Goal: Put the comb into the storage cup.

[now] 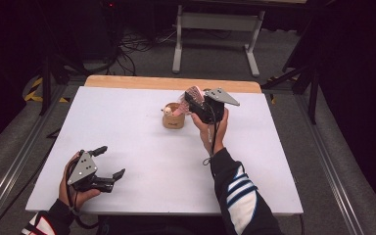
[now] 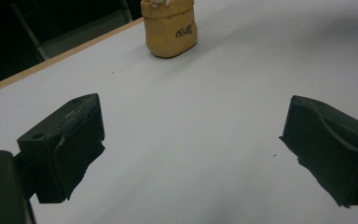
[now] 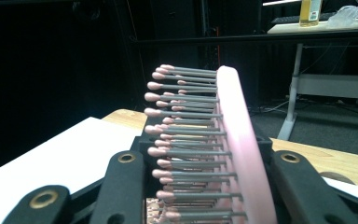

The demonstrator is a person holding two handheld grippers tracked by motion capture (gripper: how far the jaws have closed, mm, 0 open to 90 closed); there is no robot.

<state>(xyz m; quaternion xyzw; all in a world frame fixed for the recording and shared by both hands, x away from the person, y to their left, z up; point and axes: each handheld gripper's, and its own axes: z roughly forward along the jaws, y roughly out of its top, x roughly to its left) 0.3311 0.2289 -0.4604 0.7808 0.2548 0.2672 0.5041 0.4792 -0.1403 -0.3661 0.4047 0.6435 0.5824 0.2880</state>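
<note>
High view showed the left claw (image 1: 108,161) at roughly 8 o'clock on the white worktop (image 1: 142,147), resting low with its jaws spread wide and nothing between them. Left gripper view confirmed this: both black jaws stood well apart over bare worktop, with the tan cup (image 2: 169,29) farther off at about 12 o'clock.

At the centre of the worktop, toward 12 o'clock, the tan cup (image 1: 173,117) stood upright with a small pale item (image 1: 167,110) showing at its rim; what that item was could not be told. Just beside the cup, at its 3 o'clock, the right claw (image 1: 192,100) was raised and closed on a pink hairbrush (image 1: 194,93). Right gripper view showed the pink hairbrush (image 3: 242,154) clamped between the jaws, its back upright and its grey bristles with pink tips pointing to 9 o'clock.

The step in hand appeared to be carrying the brush to the cup. The next move would probably call for bringing the brush over the cup's mouth, lowering it in, and only then opening the jaws. The pale item already in the cup took up part of the opening and could obstruct entry. A light cup could tip if pushed sideways; the idle left claw was available to steady it.

Beyond the worktop, at 12 o'clock, stood a grey table frame (image 1: 215,29) with cables on the floor, well clear of the work.
</note>
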